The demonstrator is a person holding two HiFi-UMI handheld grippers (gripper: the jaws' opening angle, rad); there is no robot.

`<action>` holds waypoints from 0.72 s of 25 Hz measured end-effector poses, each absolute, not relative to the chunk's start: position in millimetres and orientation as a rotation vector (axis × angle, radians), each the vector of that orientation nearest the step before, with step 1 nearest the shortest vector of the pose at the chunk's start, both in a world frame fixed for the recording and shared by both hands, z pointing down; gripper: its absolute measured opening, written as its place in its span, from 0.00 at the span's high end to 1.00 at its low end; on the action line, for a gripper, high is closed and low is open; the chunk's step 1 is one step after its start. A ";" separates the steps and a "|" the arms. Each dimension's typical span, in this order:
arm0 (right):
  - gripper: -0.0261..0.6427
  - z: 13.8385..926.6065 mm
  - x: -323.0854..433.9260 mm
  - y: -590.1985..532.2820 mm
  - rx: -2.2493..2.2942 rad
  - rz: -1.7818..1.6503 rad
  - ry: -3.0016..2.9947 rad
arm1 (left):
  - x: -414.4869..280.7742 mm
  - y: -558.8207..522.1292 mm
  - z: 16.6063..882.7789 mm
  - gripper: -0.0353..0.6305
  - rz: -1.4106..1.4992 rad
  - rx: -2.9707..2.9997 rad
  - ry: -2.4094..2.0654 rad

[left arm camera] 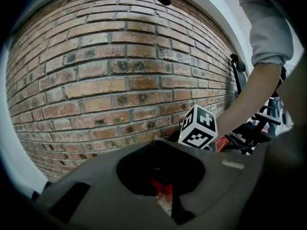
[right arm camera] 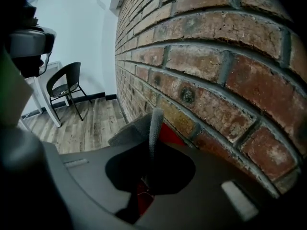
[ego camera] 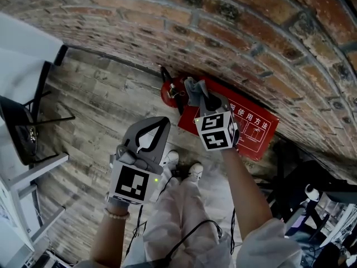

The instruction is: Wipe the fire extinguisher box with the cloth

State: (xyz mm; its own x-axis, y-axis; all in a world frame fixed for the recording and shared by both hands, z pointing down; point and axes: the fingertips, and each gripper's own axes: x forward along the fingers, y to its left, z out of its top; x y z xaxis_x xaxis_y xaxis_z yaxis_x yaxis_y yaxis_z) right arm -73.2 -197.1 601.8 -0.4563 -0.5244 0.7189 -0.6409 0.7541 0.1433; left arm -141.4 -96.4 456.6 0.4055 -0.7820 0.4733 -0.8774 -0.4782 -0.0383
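The red fire extinguisher box point(ego camera: 251, 128) lies low against the brick wall point(ego camera: 262, 43), with white print on its lid. My right gripper point(ego camera: 199, 98) is over the box's left end, shut on a grey cloth point(ego camera: 195, 88). In the right gripper view the cloth point(right arm camera: 152, 126) sticks up out of the jaws, with the red box point(right arm camera: 169, 132) just behind it. My left gripper point(ego camera: 160, 123) hangs lower left of the box, over the wooden floor, shut with nothing in it. From the left gripper view the right gripper's marker cube point(left arm camera: 198, 127) shows against the bricks.
A red extinguisher point(ego camera: 169, 94) stands at the box's left end. A black chair point(ego camera: 28, 124) and a white table point(ego camera: 25, 43) are at the left. The person's shoes point(ego camera: 195, 172) are below the box. Dark equipment point(ego camera: 321, 197) crowds the right.
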 end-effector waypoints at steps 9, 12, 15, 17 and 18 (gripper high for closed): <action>0.93 601.5 -58.8 -200.0 0.905 0.220 -2.147 | -129.9 -98.0 457.6 0.95 0.658 2.456 -1.440; 0.93 601.5 -52.3 -201.6 0.926 0.237 -2.142 | -125.7 -99.8 457.5 0.95 0.657 2.462 -1.430; 0.93 601.8 -46.2 -201.7 0.937 0.244 -2.137 | -121.3 -101.6 457.8 0.95 0.658 2.467 -1.420; 0.93 601.8 -41.5 -202.4 0.946 0.247 -2.134 | -118.0 -103.1 458.7 0.95 0.668 2.472 -1.411; 0.93 601.9 -38.7 -202.9 0.951 0.248 -2.133 | -116.1 -104.0 459.3 0.95 0.673 2.476 -1.405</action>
